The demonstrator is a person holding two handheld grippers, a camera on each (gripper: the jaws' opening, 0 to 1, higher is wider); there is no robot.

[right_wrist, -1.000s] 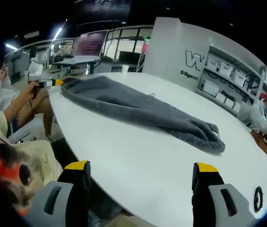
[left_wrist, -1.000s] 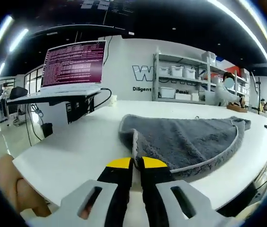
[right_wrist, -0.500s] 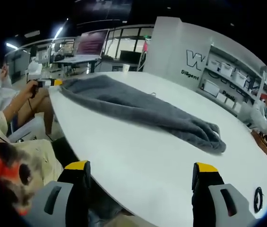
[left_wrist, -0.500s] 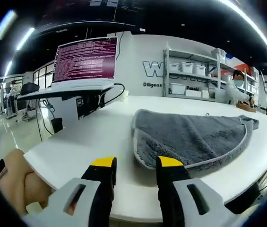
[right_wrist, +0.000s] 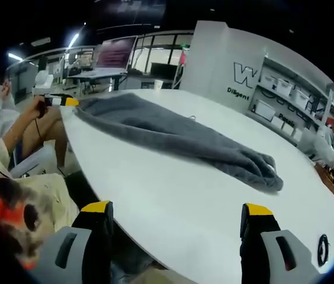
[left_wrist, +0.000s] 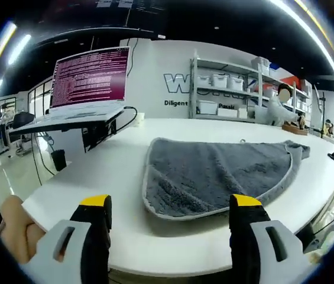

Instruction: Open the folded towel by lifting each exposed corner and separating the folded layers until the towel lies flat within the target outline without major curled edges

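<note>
Grey towel (left_wrist: 217, 176) is lying on the white table (left_wrist: 107, 171). We are holding the left gripper (left_wrist: 169, 207) and right gripper (right_wrist: 175, 216) wide open, gripping nothing.

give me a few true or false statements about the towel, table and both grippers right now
1. The towel is grey and lies on a white table. True.
2. The left gripper is clamped on the towel's edge. False: its jaws stand wide apart, short of the towel.
3. The right gripper is open. True.
4. In the right gripper view the towel hangs off the table's edge. False: it lies bunched in a long ridge on the tabletop.
5. An open laptop stands beyond the table. True.
</note>
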